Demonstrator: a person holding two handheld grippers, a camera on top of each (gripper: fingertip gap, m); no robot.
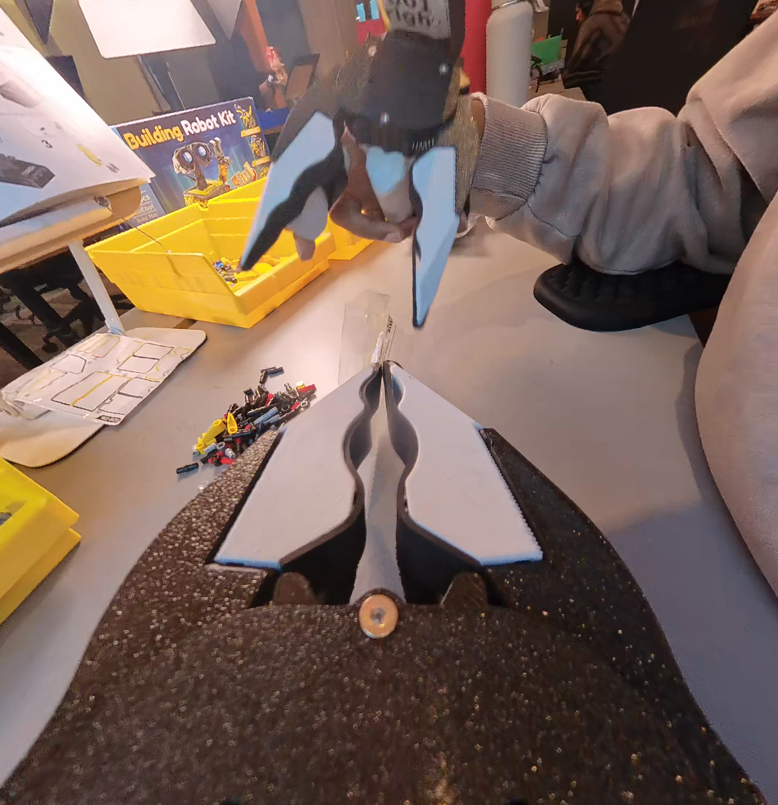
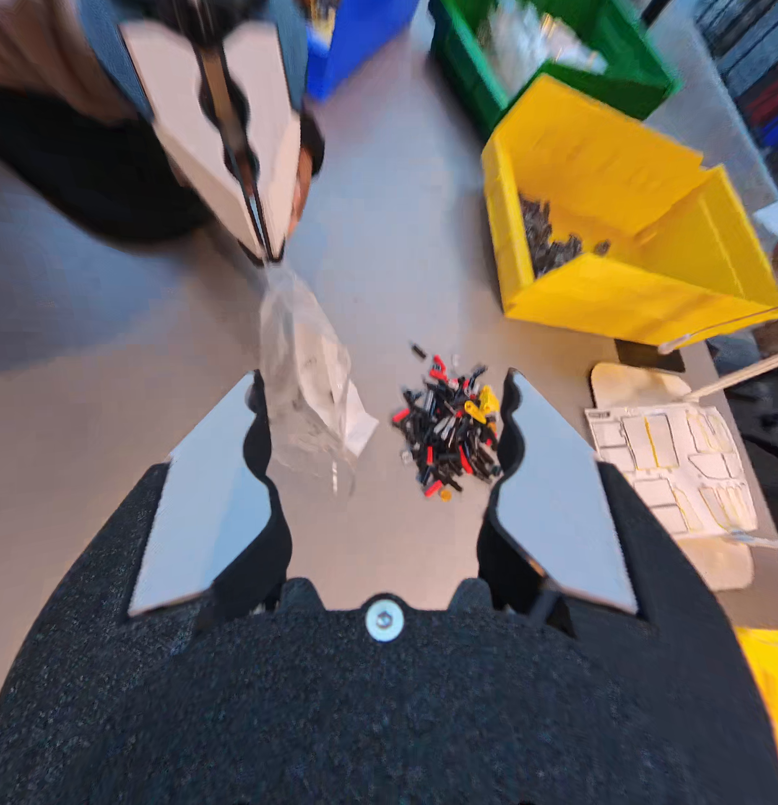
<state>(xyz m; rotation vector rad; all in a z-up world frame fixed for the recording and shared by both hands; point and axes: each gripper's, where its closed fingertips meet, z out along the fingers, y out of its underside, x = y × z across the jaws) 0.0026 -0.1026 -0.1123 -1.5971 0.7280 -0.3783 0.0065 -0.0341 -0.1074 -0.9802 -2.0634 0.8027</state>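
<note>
My left gripper (image 1: 383,366) is shut, its tips pinching the edge of a clear, empty-looking plastic bag (image 1: 363,331) that trails onto the grey table. In the right wrist view the same gripper (image 2: 267,257) holds the bag (image 2: 308,392) by its top. A pile of small black, red and yellow building parts (image 1: 256,418) lies on the table left of my left gripper. My right gripper (image 2: 382,374) is open and empty, hovering above the bag and the pile (image 2: 452,431). It also shows in the left wrist view (image 1: 334,292), held in a person's hand.
A yellow divided bin (image 1: 195,270) with small parts stands behind the pile; it also shows in the right wrist view (image 2: 596,300). Behind it are a green bin (image 2: 631,65) and a blue bin (image 2: 356,39). A sticker sheet (image 1: 104,374), a kit box (image 1: 191,148), a booklet stand (image 1: 43,143) and a black armrest (image 1: 618,296) surround the table.
</note>
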